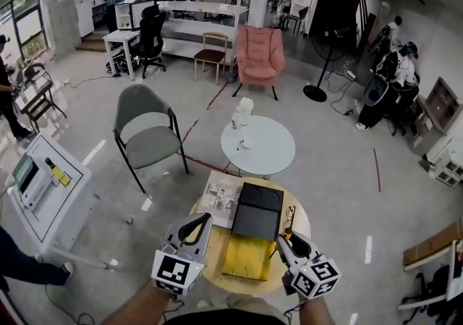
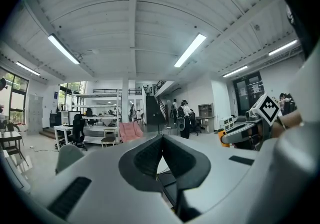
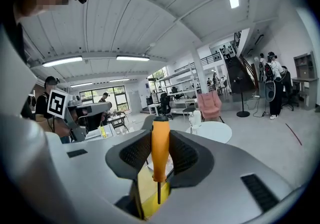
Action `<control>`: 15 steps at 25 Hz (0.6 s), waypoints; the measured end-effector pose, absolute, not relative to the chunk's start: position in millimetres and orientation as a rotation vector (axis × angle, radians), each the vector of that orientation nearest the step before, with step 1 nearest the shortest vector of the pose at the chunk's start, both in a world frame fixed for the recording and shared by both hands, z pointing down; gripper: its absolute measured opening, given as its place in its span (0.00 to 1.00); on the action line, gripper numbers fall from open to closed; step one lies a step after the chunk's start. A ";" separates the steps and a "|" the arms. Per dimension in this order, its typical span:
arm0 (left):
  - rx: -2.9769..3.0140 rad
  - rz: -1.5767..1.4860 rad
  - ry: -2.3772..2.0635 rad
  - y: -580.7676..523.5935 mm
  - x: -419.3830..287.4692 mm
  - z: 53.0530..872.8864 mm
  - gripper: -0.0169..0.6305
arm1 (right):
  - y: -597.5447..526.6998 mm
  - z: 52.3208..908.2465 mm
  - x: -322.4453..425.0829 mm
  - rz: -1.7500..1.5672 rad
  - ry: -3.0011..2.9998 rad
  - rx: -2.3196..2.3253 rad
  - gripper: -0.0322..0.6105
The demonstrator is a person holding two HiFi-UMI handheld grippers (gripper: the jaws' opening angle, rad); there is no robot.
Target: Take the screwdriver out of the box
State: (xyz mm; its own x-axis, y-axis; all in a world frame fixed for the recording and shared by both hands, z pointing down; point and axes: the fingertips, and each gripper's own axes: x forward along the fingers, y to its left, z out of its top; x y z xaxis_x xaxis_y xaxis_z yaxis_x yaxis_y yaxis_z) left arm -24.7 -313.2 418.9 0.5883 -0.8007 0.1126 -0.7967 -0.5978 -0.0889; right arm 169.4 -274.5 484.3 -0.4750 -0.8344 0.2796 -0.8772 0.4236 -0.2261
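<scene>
Steadily lift straight up, right gripper pinching the screwdriver handle, seemingly clear above the box; left gripper pressed together.

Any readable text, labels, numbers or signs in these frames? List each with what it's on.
No legible words or numbers anywhere.
Leaflet: print too small to read.
Yellow tag on white kiosk: too small to read.
Left marker cube, right marker cube: square code patterns only.
</scene>
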 end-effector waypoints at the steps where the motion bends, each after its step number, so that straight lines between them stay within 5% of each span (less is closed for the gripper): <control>1: -2.773 -0.214 1.393 -312.7 -24.9 416.2 0.05 | -273.2 478.9 168.9 0.514 -2.552 1.535 0.24; 15: -2.828 -0.200 1.301 -297.7 -26.2 407.5 0.05 | -248.1 409.1 149.2 0.411 -2.600 1.575 0.24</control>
State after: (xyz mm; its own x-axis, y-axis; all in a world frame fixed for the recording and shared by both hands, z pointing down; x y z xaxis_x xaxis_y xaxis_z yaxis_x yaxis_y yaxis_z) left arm -26.2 -297.7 407.5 0.6437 -0.7577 0.1074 -0.7549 -0.6518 -0.0734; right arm 149.2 -248.1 409.1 -0.4707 -0.8593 0.2003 -0.8792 0.4376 -0.1887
